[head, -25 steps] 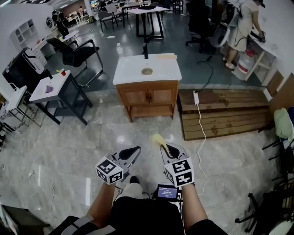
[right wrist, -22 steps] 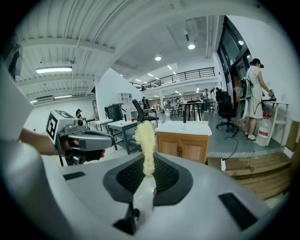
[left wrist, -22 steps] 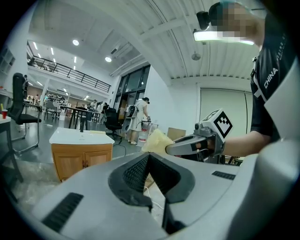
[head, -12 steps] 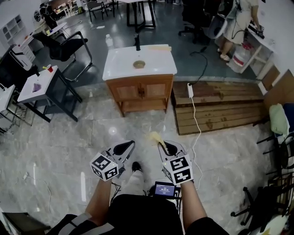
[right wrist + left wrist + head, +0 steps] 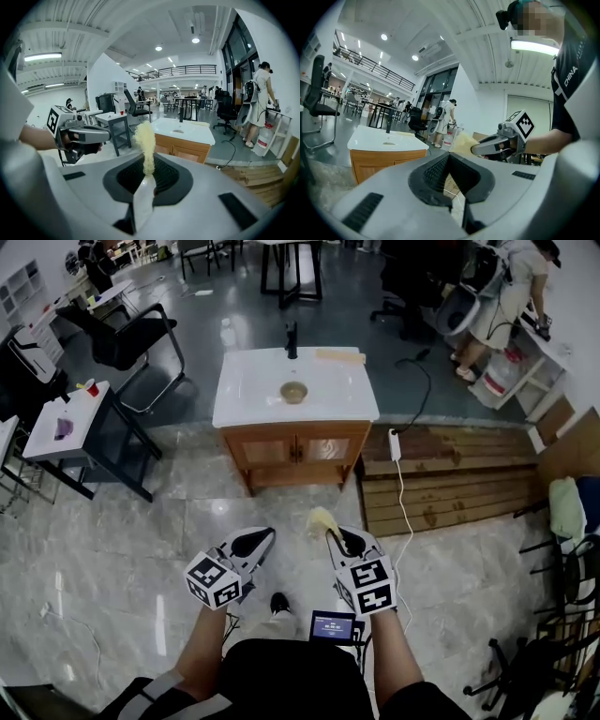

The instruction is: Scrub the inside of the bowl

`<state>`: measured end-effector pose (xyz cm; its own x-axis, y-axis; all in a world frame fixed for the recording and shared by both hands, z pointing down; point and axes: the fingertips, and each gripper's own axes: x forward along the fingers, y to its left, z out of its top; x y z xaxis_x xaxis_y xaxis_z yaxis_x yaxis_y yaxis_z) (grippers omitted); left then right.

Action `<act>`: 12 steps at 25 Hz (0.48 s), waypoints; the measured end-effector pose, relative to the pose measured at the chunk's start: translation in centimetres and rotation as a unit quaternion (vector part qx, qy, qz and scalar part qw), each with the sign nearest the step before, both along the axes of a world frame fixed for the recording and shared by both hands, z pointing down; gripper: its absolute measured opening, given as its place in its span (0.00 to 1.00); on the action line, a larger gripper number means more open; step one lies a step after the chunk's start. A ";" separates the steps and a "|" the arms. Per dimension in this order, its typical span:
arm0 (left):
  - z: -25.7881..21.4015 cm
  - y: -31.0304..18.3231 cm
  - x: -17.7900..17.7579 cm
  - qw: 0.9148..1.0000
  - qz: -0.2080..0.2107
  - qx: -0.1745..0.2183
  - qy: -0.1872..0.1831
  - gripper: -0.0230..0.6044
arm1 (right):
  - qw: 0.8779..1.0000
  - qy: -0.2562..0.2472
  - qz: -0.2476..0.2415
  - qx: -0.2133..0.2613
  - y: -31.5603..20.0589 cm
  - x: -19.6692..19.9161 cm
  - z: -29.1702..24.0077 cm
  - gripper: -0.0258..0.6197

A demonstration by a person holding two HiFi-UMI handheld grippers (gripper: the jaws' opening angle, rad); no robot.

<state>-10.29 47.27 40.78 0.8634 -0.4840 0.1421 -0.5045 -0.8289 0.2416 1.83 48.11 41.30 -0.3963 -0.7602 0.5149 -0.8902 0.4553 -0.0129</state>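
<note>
You're on the approach: right tongs (image 5: pixel 334 540) pinch a yellow scrubber (image 5: pixel 322 520), left tongs (image 5: pixel 263 539) pressed together, empty. Next, reach the bowl (image 5: pixel 293 392) on the far worktop (image 5: pixel 251 395) and steady it.

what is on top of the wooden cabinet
A white sink top, with a brownish bowl near its middle, a black faucet at its far edge and a flat tan strip beside that. The bowl's inside is too small to tell.
</note>
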 end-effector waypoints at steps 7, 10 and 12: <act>0.0 -6.7 -3.3 1.000 -0.005 -0.006 0.010 0.04 | 1.000 0.006 0.006 0.003 -6.1 -3.0 -0.5 0.10; 0.6 -8.3 -3.1 1.000 0.002 -0.014 0.013 0.04 | 1.000 0.004 0.017 -0.008 -7.4 -2.5 0.3 0.10; 1.1 -9.2 -2.7 1.000 0.007 -0.018 0.013 0.04 | 1.000 -0.002 0.026 -0.012 -8.5 -2.0 0.7 0.10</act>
